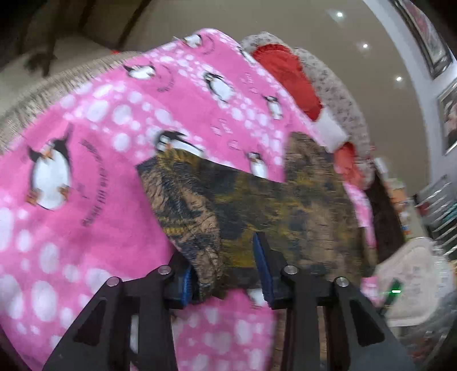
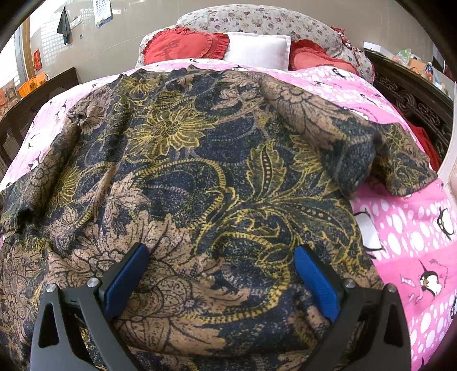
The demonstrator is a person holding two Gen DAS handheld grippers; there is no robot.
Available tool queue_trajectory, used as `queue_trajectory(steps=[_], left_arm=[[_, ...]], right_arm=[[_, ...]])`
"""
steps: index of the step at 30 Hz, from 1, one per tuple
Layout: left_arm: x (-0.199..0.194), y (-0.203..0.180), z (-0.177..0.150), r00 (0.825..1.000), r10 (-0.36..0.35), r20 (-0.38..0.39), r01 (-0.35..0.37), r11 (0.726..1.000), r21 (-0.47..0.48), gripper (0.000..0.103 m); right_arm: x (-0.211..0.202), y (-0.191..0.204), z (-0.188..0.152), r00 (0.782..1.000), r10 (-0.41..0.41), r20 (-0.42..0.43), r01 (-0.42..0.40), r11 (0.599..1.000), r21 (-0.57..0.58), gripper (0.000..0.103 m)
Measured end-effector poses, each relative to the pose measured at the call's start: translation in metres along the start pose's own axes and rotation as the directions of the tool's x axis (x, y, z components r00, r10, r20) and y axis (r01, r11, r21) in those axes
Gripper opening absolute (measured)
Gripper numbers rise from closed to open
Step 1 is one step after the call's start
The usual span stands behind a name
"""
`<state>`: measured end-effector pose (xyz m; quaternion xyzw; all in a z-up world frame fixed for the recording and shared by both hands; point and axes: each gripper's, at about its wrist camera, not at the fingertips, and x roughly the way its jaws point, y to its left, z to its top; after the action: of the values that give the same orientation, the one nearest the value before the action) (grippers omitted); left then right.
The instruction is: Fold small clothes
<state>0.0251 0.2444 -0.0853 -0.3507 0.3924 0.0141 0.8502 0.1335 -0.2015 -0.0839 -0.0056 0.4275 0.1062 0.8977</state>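
A dark floral garment (image 2: 200, 159) in navy, tan and yellow lies spread over a pink penguin blanket (image 2: 414, 237). One sleeve (image 2: 351, 148) is folded in at the right. In the left wrist view a bunched edge of the same garment (image 1: 285, 211) fills the gap between the blue pads (image 1: 186, 281) of my left gripper (image 1: 225, 274), which is shut on it. My right gripper (image 2: 220, 282) hovers over the garment's near part. Its jaws stand wide apart and nothing is gripped.
Red heart cushions (image 2: 185, 45), a white pillow (image 2: 257, 48) and a floral pillow (image 2: 257, 20) sit at the bed's head. A dark carved bed frame (image 2: 414, 100) runs along the right side, with shelves and clutter (image 1: 414, 205) beyond it.
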Motion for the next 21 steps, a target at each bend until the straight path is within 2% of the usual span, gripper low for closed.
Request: queue_trajectory(steps=[1,4,6,8,10,11,13,14,15,16,17,19,20,21], left_arm=[[0.001,0.002,0.0,0.999,0.043,0.004,-0.043,0.999,-0.002,0.014],[0.001,0.006,0.004,0.996,0.088,0.03,-0.087,0.996,-0.012,0.0],[-0.007,0.0,0.005,0.987,0.146,0.068,-0.147,0.989,0.022,0.0],[-0.028,-0.006,0.013,0.97,0.187,0.153,-0.195,0.98,0.042,0.0],[-0.066,-0.005,0.029,0.934,0.219,0.282,-0.227,0.974,-0.004,0.0],[-0.096,-0.002,0.041,0.894,0.25,0.372,-0.246,0.968,-0.058,0.0],[-0.136,0.001,0.054,0.828,0.285,0.483,-0.261,0.958,-0.117,0.0],[-0.161,0.0,0.061,0.782,0.307,0.542,-0.272,0.951,-0.146,0.0],[-0.175,-0.003,0.066,0.758,0.309,0.574,-0.27,0.95,-0.156,0.0],[-0.183,-0.008,0.069,0.744,0.302,0.596,-0.265,0.952,-0.152,0.0],[-0.187,-0.02,0.073,0.748,0.267,0.607,-0.248,0.962,-0.117,0.0],[-0.175,-0.046,0.076,0.786,0.193,0.587,-0.217,0.976,-0.03,0.0],[-0.159,-0.068,0.074,0.821,0.131,0.556,-0.186,0.982,0.042,0.0],[-0.146,-0.084,0.073,0.846,0.083,0.527,-0.155,0.984,0.093,0.0]], right_arm=[[0.0,0.0,0.0,1.0,0.0,0.0,0.0,1.0,0.0,0.103],[0.0,0.0,0.0,1.0,0.0,0.001,0.0,1.0,-0.001,0.103],[0.0,0.0,0.0,1.0,0.0,0.0,0.0,1.0,-0.001,0.103],[0.0,0.0,0.0,1.0,0.0,0.001,0.0,1.0,-0.001,0.103],[0.0,0.0,0.0,1.0,0.0,0.001,0.0,1.0,-0.001,0.103],[0.0,0.0,0.0,1.0,0.0,0.001,0.0,1.0,-0.002,0.103],[0.0,0.0,0.0,1.0,-0.001,0.001,0.001,1.0,-0.002,0.103],[-0.001,0.001,0.0,1.0,-0.002,0.001,0.002,1.0,-0.002,0.103],[0.0,0.0,0.0,1.0,-0.002,0.001,0.002,1.0,-0.003,0.103],[0.0,0.0,0.0,1.0,-0.002,0.001,0.002,1.0,-0.003,0.103],[-0.001,0.0,0.0,1.0,-0.003,0.001,0.003,1.0,-0.003,0.103],[-0.001,0.0,0.0,1.0,-0.004,0.001,0.004,1.0,-0.003,0.103],[0.0,0.0,0.0,1.0,-0.003,0.001,0.003,1.0,-0.004,0.103],[0.0,0.0,0.0,1.0,-0.002,0.001,0.002,1.0,-0.003,0.103]])
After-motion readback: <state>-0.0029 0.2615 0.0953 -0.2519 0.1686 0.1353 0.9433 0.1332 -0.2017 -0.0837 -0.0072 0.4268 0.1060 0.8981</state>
